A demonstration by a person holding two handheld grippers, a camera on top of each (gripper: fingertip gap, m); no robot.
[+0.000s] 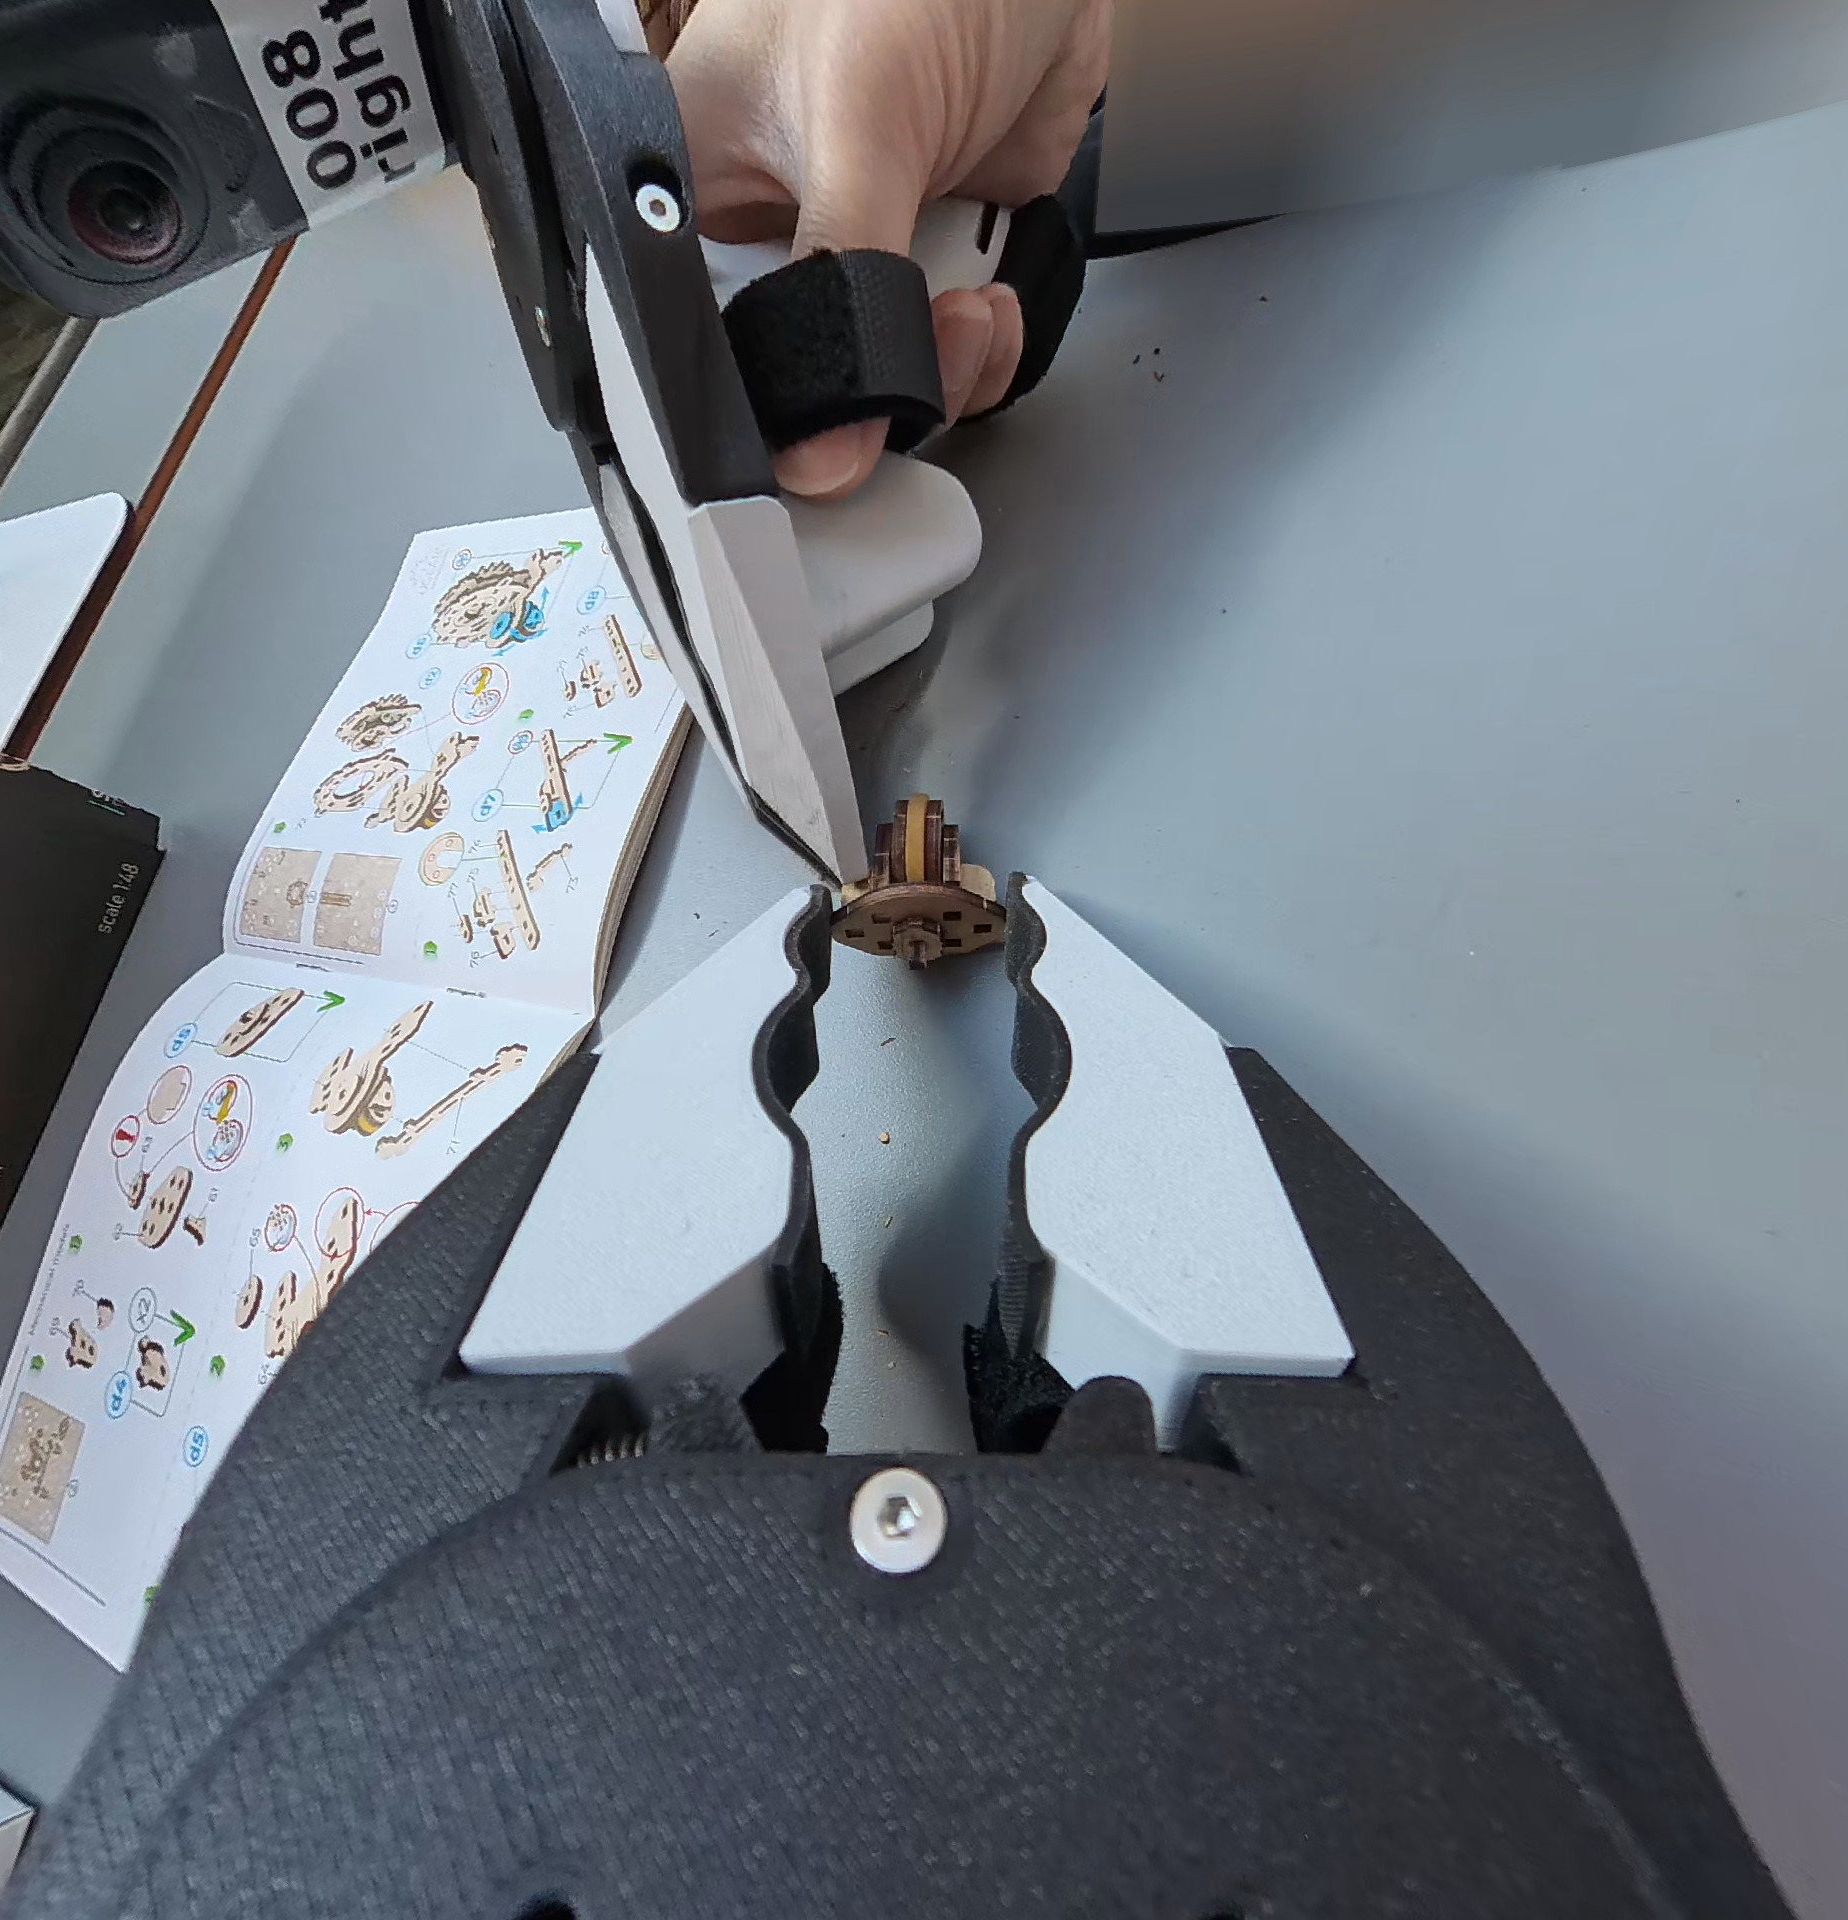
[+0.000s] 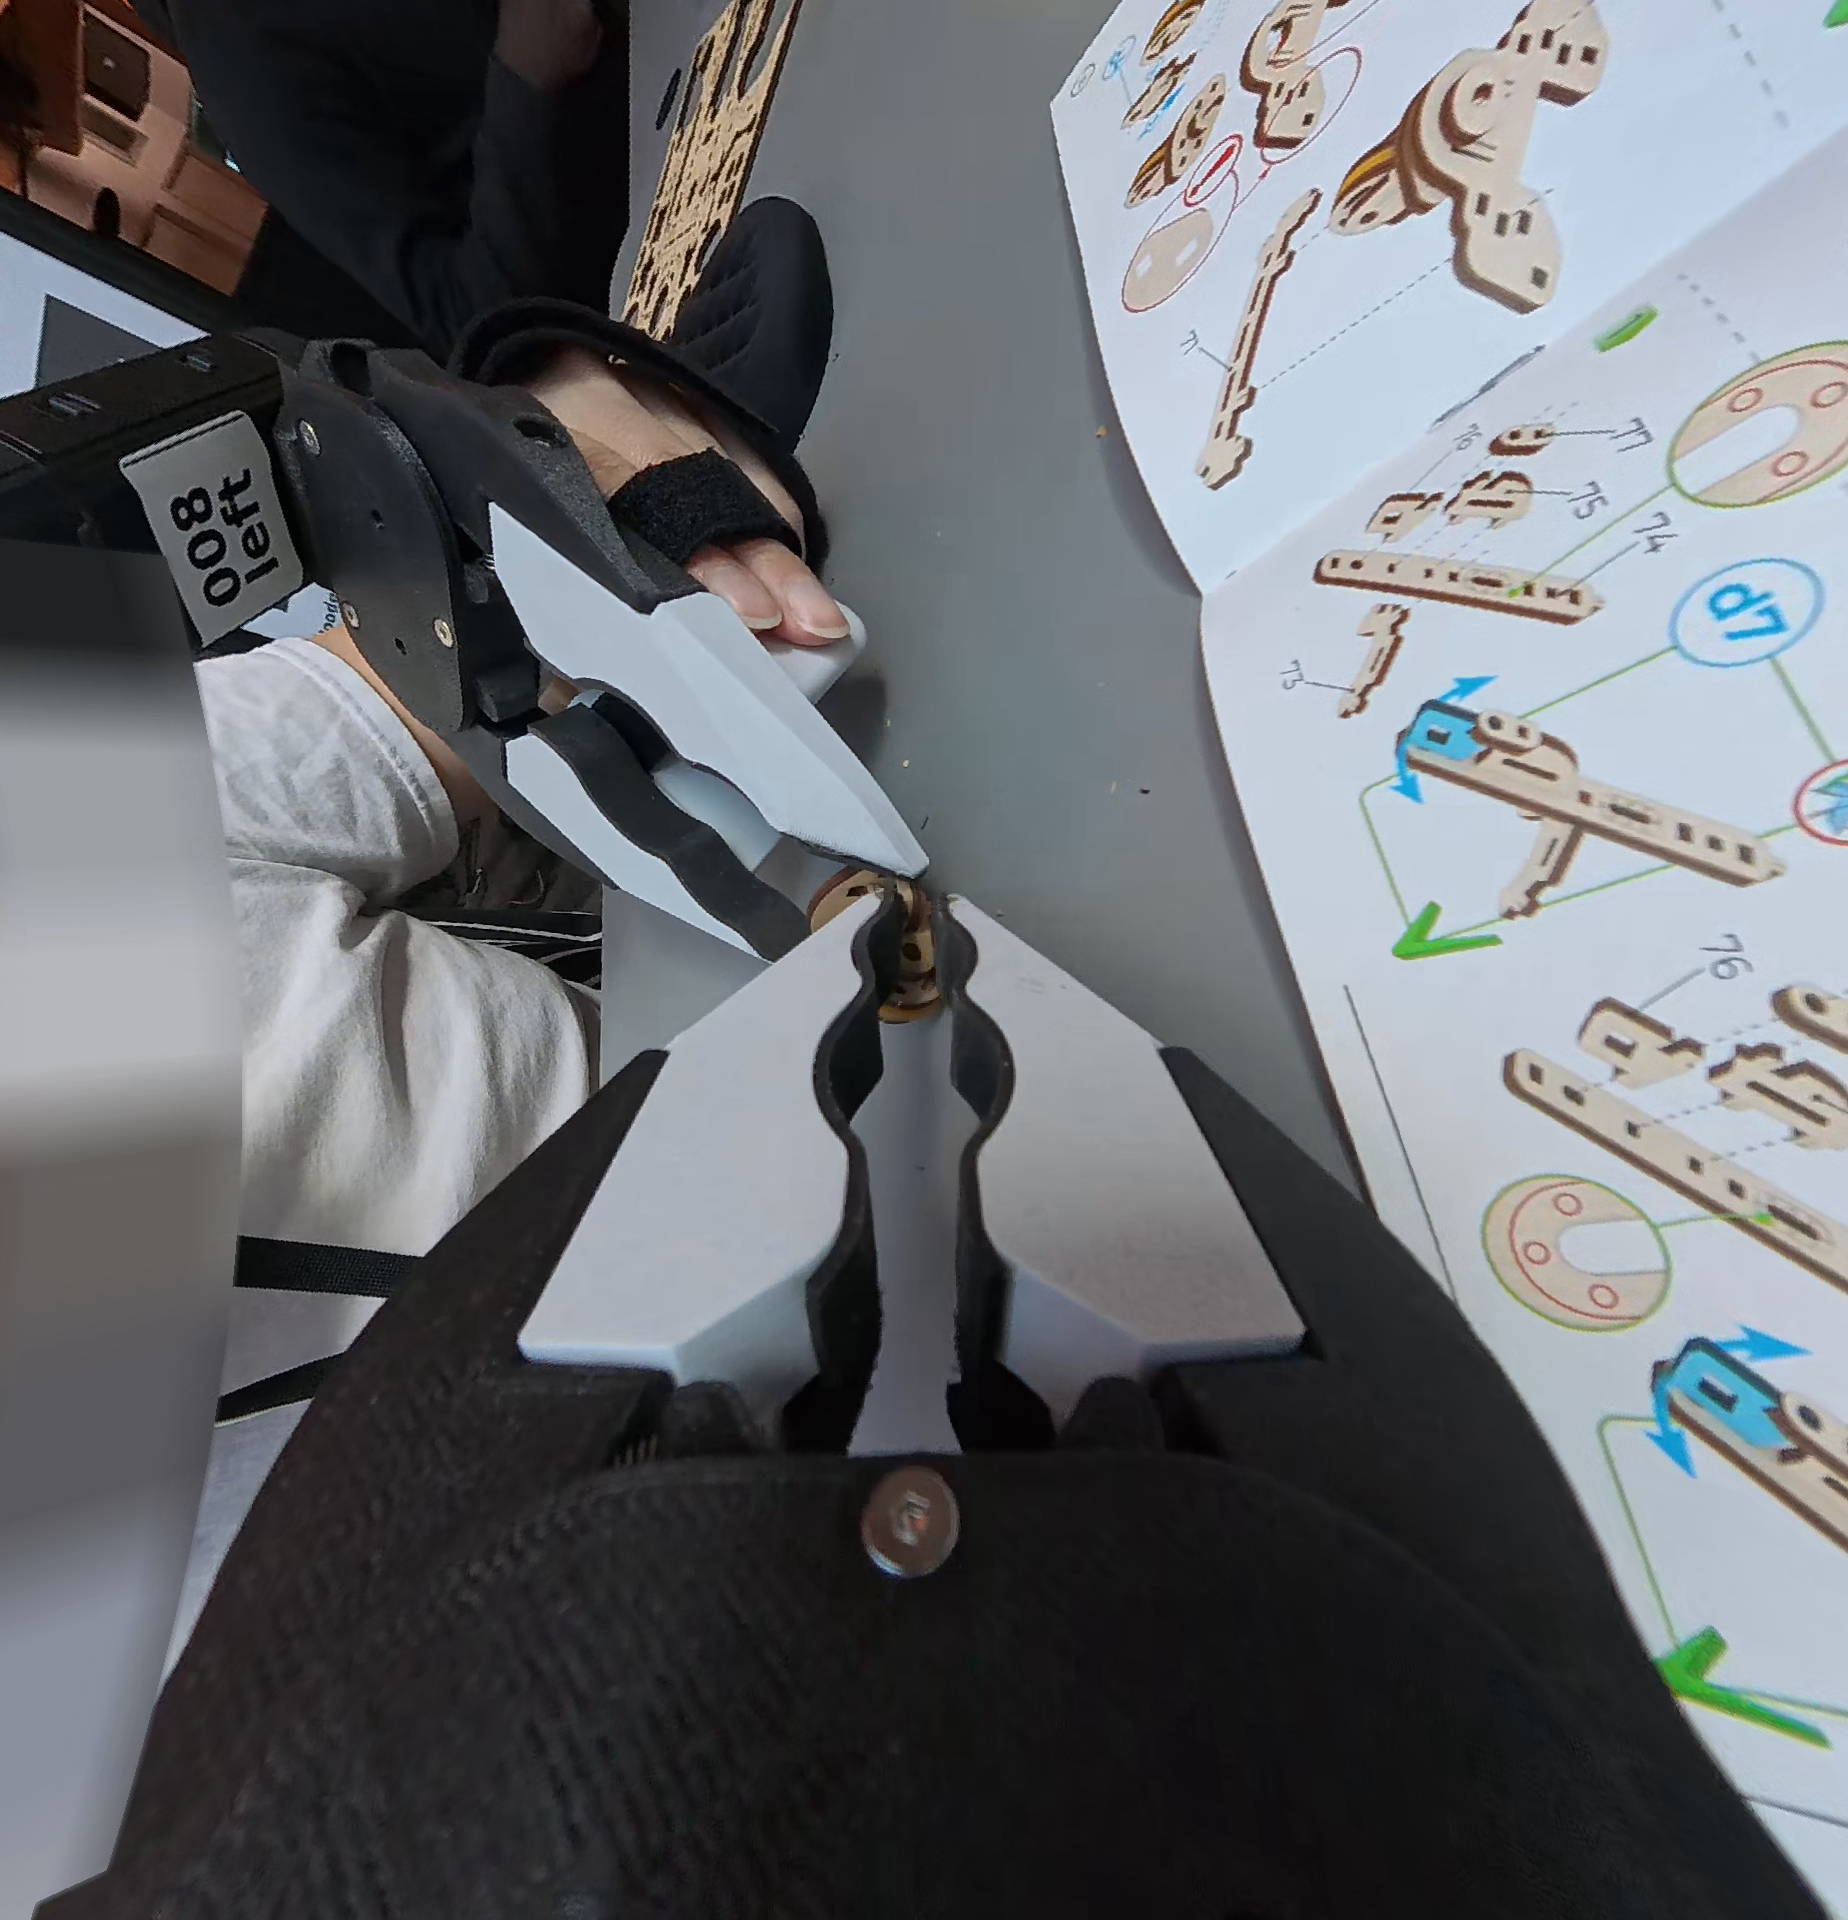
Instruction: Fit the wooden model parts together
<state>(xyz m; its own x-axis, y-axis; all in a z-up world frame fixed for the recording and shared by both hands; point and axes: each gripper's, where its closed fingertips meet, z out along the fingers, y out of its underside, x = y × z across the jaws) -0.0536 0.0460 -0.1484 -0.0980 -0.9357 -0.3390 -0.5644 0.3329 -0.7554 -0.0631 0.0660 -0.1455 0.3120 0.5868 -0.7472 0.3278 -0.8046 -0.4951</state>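
The left gripper clamps the wooden model at its fingertips. The right gripper angles down steeply, pinching the model's upper piece above the tabletop.

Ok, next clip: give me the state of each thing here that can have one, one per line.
Left gripper: shut on the wooden assembly, tips at its two ends.
Right gripper: shut on a small wooden part.
Wooden assembly: held between the grippers, partly built.
Booklet: open, lying flat on the table.
Table: flecked with wood crumbs.
Parts sheet: lying on the table, pieces punched out.
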